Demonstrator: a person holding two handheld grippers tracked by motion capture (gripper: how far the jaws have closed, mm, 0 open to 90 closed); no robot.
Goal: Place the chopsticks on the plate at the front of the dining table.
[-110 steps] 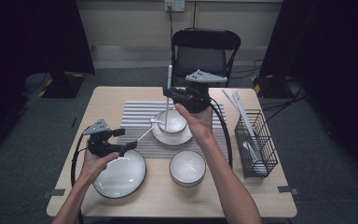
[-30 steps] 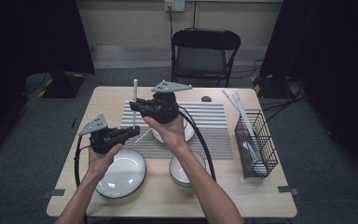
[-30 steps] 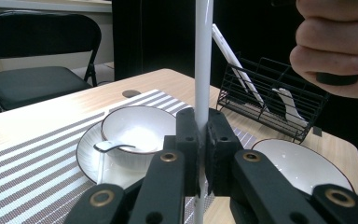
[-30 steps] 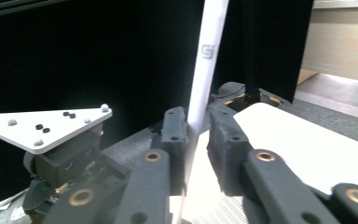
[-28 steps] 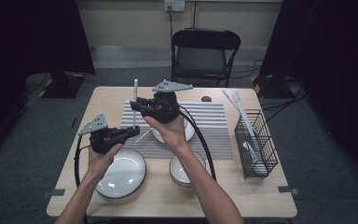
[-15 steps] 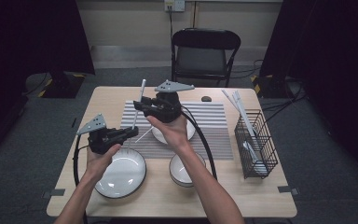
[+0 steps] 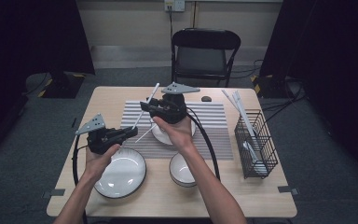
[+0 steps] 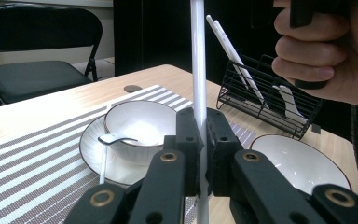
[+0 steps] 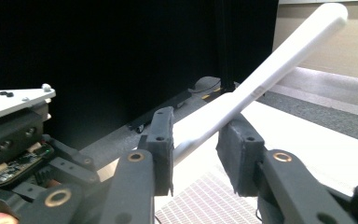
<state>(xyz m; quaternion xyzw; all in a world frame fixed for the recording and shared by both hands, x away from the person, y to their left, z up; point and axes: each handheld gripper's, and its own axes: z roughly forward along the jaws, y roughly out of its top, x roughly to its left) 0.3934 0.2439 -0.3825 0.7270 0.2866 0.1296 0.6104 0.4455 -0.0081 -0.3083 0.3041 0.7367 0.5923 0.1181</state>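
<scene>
Left gripper (image 7: pixel 131 132) has now clamped the white chopstick (image 7: pixel 148 103).

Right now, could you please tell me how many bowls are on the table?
3. One wide bowl lies at the front left below the left gripper, one deeper bowl at the front centre, and one bowl sits on a plate on the striped mat.

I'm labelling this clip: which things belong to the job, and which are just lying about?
In the job: white stick, left gripper shut on it, right gripper open around it.
Lying about: bowl with spoon, empty bowl, plate, wire basket.
</scene>
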